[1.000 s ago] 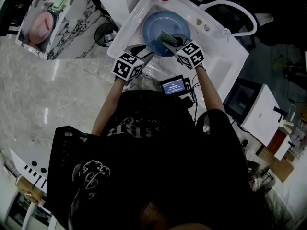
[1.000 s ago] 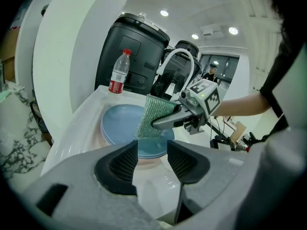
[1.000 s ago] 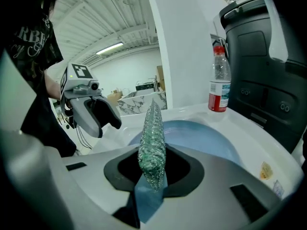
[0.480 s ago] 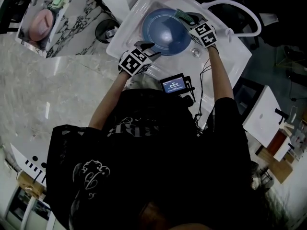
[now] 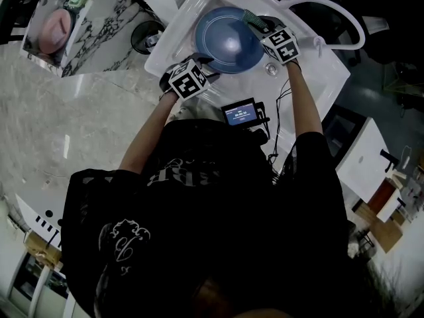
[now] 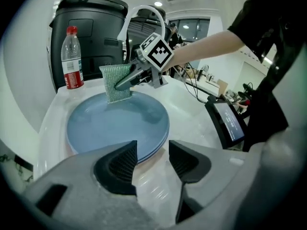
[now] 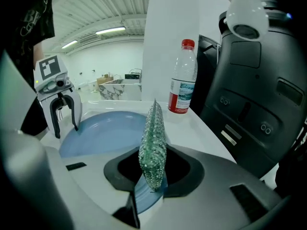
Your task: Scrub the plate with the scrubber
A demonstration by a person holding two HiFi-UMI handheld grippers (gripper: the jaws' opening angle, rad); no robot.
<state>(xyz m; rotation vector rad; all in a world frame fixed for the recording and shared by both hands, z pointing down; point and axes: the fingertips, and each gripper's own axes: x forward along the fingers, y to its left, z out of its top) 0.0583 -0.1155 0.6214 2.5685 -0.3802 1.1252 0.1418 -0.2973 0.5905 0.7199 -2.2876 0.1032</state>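
Green scrubber (image 7: 152, 133) clamped in right tool (image 7: 153, 174); left tool (image 6: 152, 159) just opened, empty, at plate (image 6: 115, 123); bottle (image 6: 72, 56) label illegible.

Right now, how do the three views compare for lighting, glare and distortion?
Head view: dim and underexposed, with a pale highlight on the plate. Left gripper view: bright, strongly fisheye-bent, dark corners. Right gripper view: bright, the scrubber looms large up close.

— Where is the plate (image 5: 225, 42)?
— It is round and blue, and it lies flat in the white sink (image 5: 318, 78).
— And the scrubber (image 5: 250, 17)?
— Green, meshy, held on edge at the plate's rim.
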